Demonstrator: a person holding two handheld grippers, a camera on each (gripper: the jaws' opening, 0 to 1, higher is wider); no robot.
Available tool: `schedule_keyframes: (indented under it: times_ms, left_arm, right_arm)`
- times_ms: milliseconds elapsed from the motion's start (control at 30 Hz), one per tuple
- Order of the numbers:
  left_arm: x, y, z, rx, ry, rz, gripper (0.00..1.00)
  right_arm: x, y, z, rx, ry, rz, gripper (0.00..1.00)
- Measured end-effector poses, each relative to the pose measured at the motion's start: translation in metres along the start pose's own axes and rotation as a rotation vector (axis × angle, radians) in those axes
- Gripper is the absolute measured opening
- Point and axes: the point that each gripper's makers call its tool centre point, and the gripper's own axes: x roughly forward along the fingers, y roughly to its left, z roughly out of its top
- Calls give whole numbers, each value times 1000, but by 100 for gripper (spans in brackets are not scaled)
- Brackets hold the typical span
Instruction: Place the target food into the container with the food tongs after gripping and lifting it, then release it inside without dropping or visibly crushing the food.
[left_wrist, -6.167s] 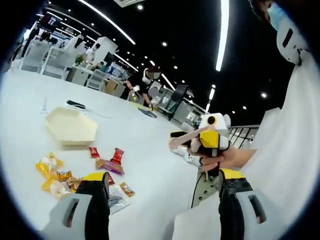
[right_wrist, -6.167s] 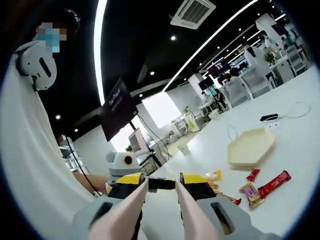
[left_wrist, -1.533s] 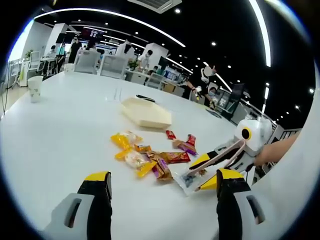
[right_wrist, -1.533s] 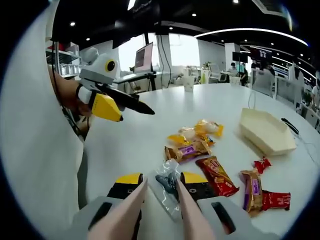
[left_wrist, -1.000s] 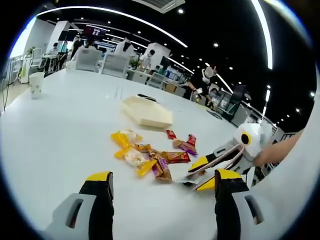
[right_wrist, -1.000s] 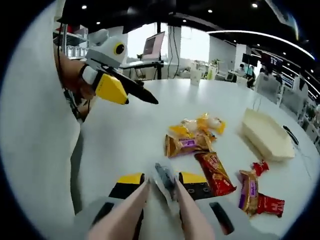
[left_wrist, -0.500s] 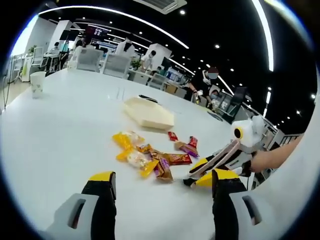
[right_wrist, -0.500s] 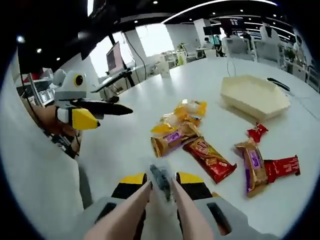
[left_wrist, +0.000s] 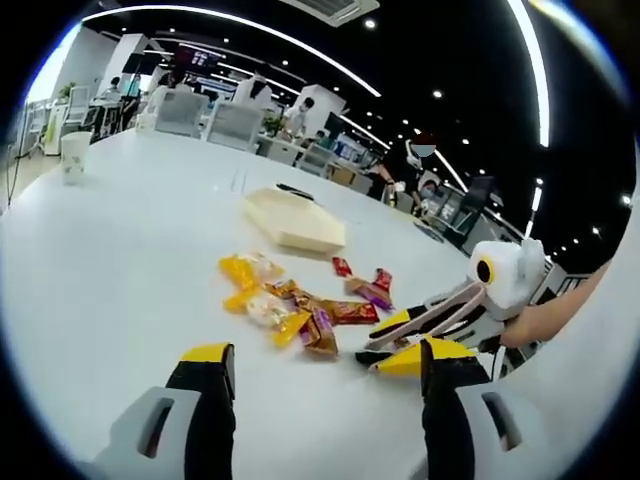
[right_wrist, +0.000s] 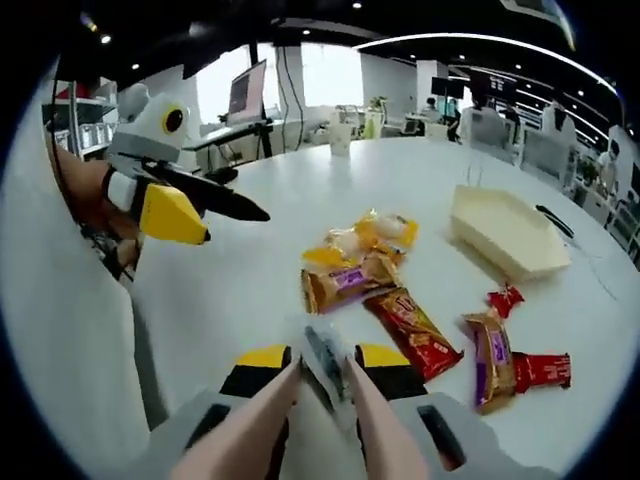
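My right gripper (right_wrist: 325, 372) is shut on pinkish food tongs (right_wrist: 268, 420). The tong tips pinch a clear packet (right_wrist: 320, 350) with dark food inside, held just above the white table. Ahead lie loose snacks: yellow packets (right_wrist: 372, 233), a brown bar (right_wrist: 345, 280), a red bar (right_wrist: 412, 322). The cream hexagonal container (right_wrist: 505, 232) sits beyond them on the right. My left gripper (left_wrist: 322, 352) is open with nothing between its jaws. In the left gripper view the right gripper (left_wrist: 400, 345) reaches in beside the snack pile (left_wrist: 290, 310), with the container (left_wrist: 295, 222) behind it.
A paper cup (left_wrist: 75, 158) stands at the table's far left edge. A black item with a cable (left_wrist: 293, 191) lies behind the container. The left gripper (right_wrist: 200, 205) hovers at the left of the right gripper view. Bare white table (left_wrist: 110, 270) spreads to the left of the snacks.
The clear packet, lying on the table between the tong tips 1.5 s ago, is now pinched and raised. Both views shifted slightly. The left gripper stayed open.
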Motion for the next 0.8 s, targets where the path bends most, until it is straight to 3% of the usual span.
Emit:
schedule_keyframes:
  times_ms: [33,267,367,500,633,800]
  left_arm:
    - [0,-1,0,0,-1,-2,74]
    - [-2,-1,2,4,-5,-2,72]
    - [-5,0,3,5,-8,3,72]
    - [-7,2,4,6,-12,12,69]
    - [-7,2,3,4,-6,13,69]
    - [-4,-1,5,7,-10,7,71]
  right_arm:
    - [3,5,1,18,-6,36,22]
    - [5,3,3,66,23,46,18]
    - [2,3,6,187,-11,51,18]
    - [-10,-1,13,455,-95,96,18]
    - [-21,-5,19,552,-155,118,18]
    - [-36,-9,26,605,-211,119,18]
